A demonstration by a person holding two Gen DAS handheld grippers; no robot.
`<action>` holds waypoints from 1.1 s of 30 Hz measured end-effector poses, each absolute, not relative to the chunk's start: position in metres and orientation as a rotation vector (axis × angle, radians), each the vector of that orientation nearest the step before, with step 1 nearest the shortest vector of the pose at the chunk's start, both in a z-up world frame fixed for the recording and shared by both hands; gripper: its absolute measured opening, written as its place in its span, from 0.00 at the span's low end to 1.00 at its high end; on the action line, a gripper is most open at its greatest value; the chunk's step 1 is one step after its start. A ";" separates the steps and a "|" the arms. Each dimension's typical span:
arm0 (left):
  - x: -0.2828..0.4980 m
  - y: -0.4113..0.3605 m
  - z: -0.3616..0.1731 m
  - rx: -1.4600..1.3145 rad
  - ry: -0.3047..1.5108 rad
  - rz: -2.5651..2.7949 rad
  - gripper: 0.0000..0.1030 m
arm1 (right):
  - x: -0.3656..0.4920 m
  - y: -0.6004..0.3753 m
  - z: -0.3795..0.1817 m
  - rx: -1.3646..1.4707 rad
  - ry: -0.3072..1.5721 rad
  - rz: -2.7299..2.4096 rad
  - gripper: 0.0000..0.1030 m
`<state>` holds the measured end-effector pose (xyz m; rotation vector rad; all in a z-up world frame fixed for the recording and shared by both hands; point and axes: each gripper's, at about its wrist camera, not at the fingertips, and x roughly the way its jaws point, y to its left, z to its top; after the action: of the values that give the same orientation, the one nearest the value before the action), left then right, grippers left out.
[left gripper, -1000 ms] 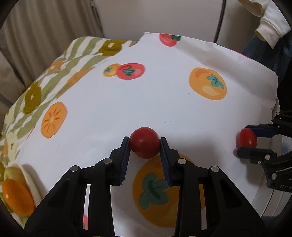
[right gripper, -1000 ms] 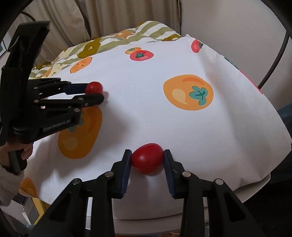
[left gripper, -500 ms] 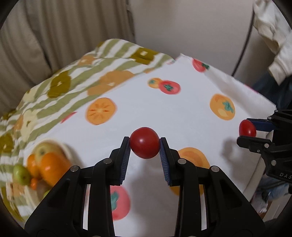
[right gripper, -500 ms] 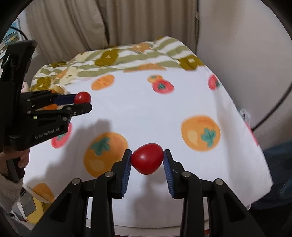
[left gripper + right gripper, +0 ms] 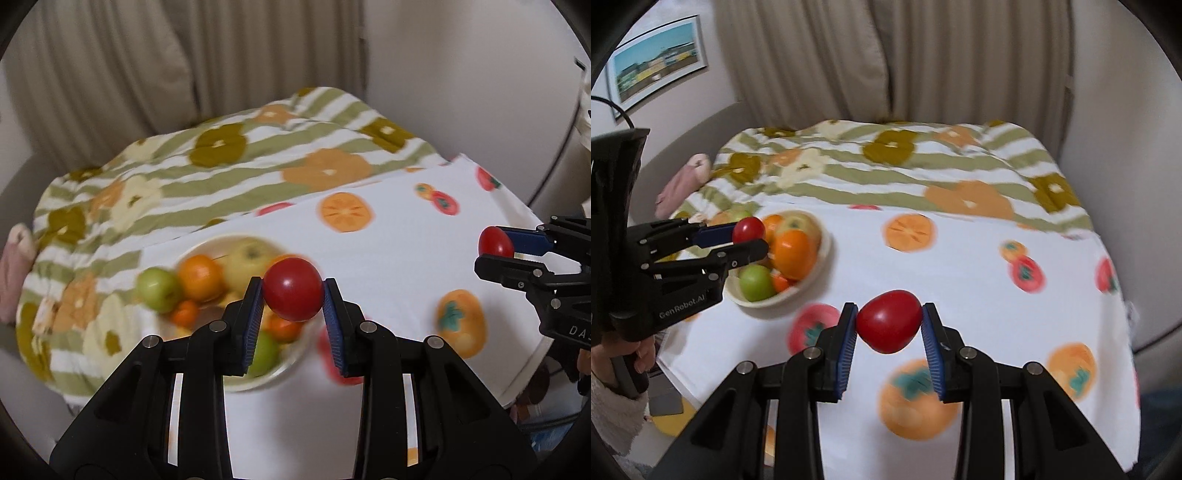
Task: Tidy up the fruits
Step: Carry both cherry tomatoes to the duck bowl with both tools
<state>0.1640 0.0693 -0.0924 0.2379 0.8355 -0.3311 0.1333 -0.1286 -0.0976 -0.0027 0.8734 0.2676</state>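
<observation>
Left claw [image 5: 293, 291] clamped on a round tomato [image 5: 293, 289], now in the air above the fruit bowl [image 5: 817, 271], which half a second ago sat off at your lower left. Right claw [image 5: 889, 323] clamped on a second tomato [image 5: 889, 320], lifted over the white fruit-print cloth [image 5: 960, 269] on the counter, well right of the bowl. My read: left is nearly lined up for the drop. Bowl already holds oranges and green apples, so release low.

Piled fruit bowl [image 5: 820, 254] leftward, open cloth [image 5: 960, 273] rightward
</observation>
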 end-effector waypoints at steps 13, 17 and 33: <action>0.201 0.161 -0.137 0.198 0.920 -0.233 0.36 | 0.183 -0.022 -0.118 -0.028 0.893 0.407 0.31; 0.214 0.172 -0.158 0.210 0.948 -0.254 0.36 | 0.196 -0.003 -0.128 -0.040 0.908 0.408 0.31; 0.219 0.182 -0.176 0.227 0.939 -0.301 1.00 | 0.210 0.026 -0.142 -0.020 0.932 0.368 0.31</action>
<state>0.2193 0.1818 -0.1764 0.2272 0.9388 -0.3014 0.2102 0.0259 -0.1423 -0.0196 0.9315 0.3684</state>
